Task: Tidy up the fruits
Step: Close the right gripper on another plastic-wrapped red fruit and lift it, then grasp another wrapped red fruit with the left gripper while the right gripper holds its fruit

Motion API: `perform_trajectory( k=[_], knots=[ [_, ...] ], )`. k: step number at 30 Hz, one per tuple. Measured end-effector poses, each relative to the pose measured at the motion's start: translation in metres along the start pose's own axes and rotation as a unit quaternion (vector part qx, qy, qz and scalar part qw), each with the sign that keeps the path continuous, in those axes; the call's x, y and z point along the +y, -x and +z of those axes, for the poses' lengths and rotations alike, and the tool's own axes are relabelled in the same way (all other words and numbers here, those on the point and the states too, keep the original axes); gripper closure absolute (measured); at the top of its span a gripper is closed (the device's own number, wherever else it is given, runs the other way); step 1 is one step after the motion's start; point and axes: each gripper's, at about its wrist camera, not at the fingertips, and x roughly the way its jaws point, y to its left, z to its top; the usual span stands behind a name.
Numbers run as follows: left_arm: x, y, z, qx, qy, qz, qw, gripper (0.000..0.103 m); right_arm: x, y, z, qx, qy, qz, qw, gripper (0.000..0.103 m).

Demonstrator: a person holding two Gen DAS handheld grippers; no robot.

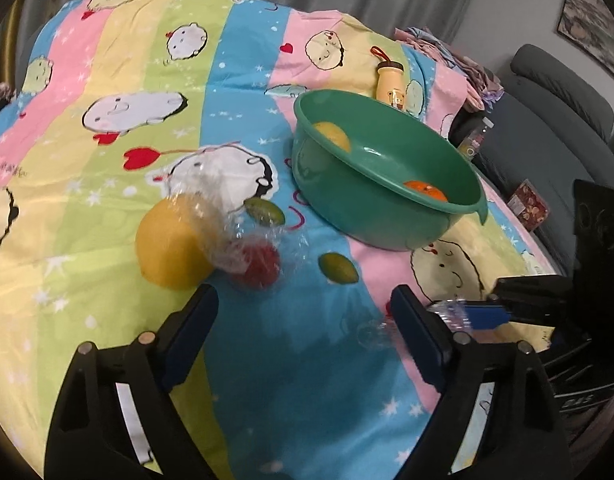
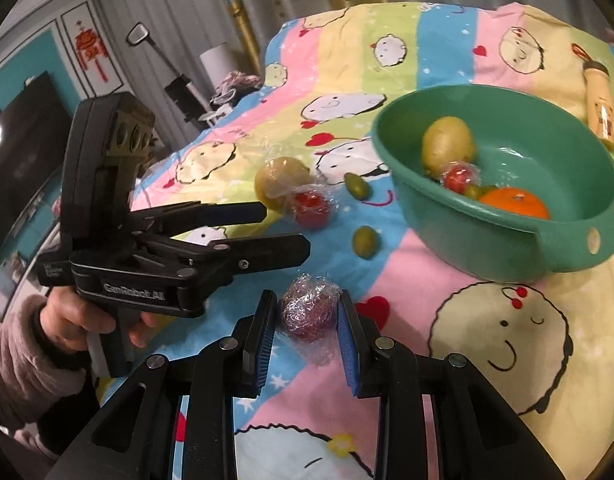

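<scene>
My left gripper stands open over the cartoon-print cloth with nothing between its fingers. Just beyond it lie a large yellow fruit, a red fruit in clear wrap and two small green fruits. My right gripper is shut on a dark red fruit in crinkled wrap, low over the cloth. The green basin to the right holds a yellow fruit, a wrapped red fruit and an orange. The left gripper shows at the left, held by a hand.
A cream bottle with a brown cap lies behind the basin. A grey sofa stands past the cloth's right edge, with folded clothes at the far corner. A dark screen hangs on the left wall.
</scene>
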Motion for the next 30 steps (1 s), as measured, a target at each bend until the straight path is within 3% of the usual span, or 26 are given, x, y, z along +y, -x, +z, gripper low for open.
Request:
perform_trajectory(
  k=[5,10,14,15,20,23,30],
  knots=[
    [0.004,-0.021,0.005,0.026,0.012,-0.007,0.9996,0.018,-0.007,0.011,0.001,-0.02,-0.015,0.003,1.0,0.072],
    [0.008,-0.029,0.016,0.025,0.025,-0.008,0.9994,0.021,-0.013,0.013,0.004,-0.029,-0.03,0.003,0.999,0.072],
    [0.0,-0.031,0.024,0.017,0.004,0.008,0.9998,0.023,-0.017,0.012,0.005,-0.03,-0.035,0.003,0.999,0.072],
    [-0.001,-0.032,0.025,0.015,-0.001,0.015,0.9998,0.025,-0.018,0.012,0.005,-0.031,-0.037,0.005,0.999,0.072],
    [-0.003,-0.043,0.031,0.029,-0.031,0.035,0.9985,0.057,-0.02,0.013,0.004,-0.032,-0.041,0.002,0.999,0.072],
    [-0.002,-0.049,0.029,0.042,-0.04,0.037,0.9976,0.068,-0.021,0.015,0.004,-0.034,-0.043,0.0,0.998,0.072],
    [0.001,-0.048,0.028,0.041,-0.035,0.044,0.9976,0.072,-0.024,0.02,0.003,-0.04,-0.048,-0.001,0.998,0.072]
  ],
)
